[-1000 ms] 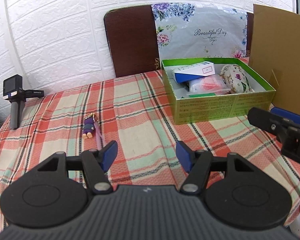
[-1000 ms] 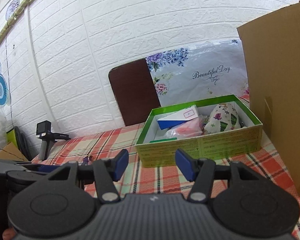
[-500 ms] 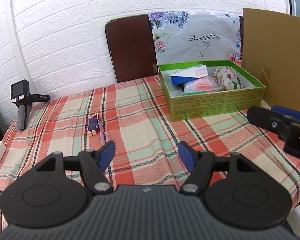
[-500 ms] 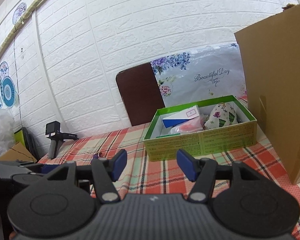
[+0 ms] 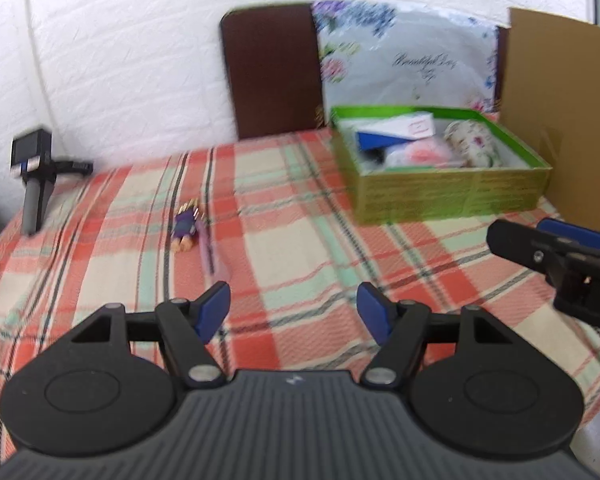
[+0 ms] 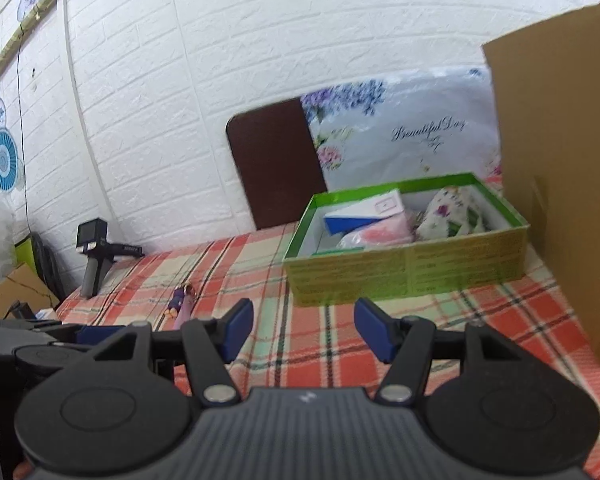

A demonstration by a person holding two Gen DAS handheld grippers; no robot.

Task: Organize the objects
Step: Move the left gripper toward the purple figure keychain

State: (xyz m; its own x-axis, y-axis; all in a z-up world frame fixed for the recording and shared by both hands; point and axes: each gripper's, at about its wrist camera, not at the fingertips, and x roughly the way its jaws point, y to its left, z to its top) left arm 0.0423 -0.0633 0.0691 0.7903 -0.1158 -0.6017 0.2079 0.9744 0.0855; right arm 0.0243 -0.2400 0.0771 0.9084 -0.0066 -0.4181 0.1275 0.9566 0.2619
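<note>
A green box (image 5: 448,192) stands at the back right of the checked tablecloth (image 5: 292,240). It holds a blue-and-white carton (image 5: 396,132), a pink packet (image 5: 420,156) and a floral pouch (image 5: 474,146). A small purple doll keychain (image 5: 185,228) lies left of centre with its purple strap (image 5: 206,246) beside it. My left gripper (image 5: 293,300) hovers open over the near cloth, nothing between its fingers. My right gripper (image 6: 304,316) is open and empty too, in front of the green box (image 6: 404,272). The doll (image 6: 178,298) lies to its left.
A tall cardboard box (image 5: 564,100) stands right of the green box. A brown board (image 5: 272,72) and a floral bag (image 5: 404,64) lean on the white brick wall. A small camera on a handle (image 5: 34,184) stands at the table's far left corner.
The fingers of both grippers stand slightly wider apart. Both views drifted a little. Nothing on the table has moved.
</note>
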